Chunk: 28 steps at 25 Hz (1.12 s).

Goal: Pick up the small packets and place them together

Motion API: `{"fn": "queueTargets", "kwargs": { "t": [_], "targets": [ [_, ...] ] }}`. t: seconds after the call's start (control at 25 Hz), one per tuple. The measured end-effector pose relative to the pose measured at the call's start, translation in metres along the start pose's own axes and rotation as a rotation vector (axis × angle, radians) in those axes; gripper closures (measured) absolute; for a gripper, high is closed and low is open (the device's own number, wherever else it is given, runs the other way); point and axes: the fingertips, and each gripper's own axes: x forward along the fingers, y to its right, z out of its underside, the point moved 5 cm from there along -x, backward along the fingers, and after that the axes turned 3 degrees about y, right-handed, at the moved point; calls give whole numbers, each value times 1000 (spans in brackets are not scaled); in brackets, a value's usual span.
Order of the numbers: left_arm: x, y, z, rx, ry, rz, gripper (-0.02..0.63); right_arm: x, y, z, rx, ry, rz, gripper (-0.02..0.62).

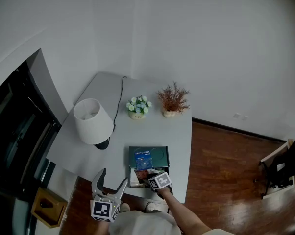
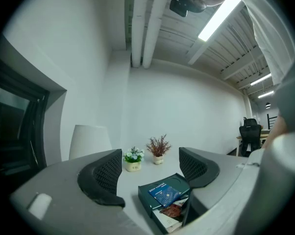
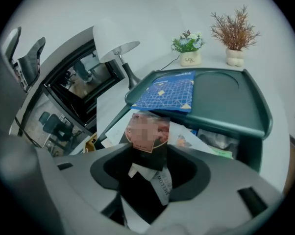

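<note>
The small dark packet with a reddish round print is pinched between the jaws of my right hand-held gripper; its printed end sticks out past the jaw tips; the jaws stand at a middling width, closed on it. Just ahead of the tips lies a blue packet, flat on the left part of a dark green lid; below that lid, under the packet I hold, an open box shows printed paper items. My left hand-held gripper is off to the left of the right one, pointing level, its jaws wide apart with nothing between them; it is near the close edge of the worktop. Beyond the box from both hand-held grippers stand a pot of pale flowers and a pot of reddish dried sprigs; a white-shaded lamp stands ahead and left of my left hand-held gripper.
</note>
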Motion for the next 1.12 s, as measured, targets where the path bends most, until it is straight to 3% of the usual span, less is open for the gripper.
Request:
{"fn": "queueTargets", "kwargs": {
  "t": [0.36,0.56,0.96,1.12],
  "targets": [
    [-4,-10,3,-16,0,-32,256,-2,5,2,-16,-54,72,549],
    [1,-9,4,-22,4,-21,256,-10,-2,-3,-41,-15,87,561],
    [6,-5,6,-21,-8,5,256,-86,-15,12,105,131,-11,561],
    [11,-2,6,-22,-8,17,256,-114,-2,-6,125,225,23,563]
  ]
}}
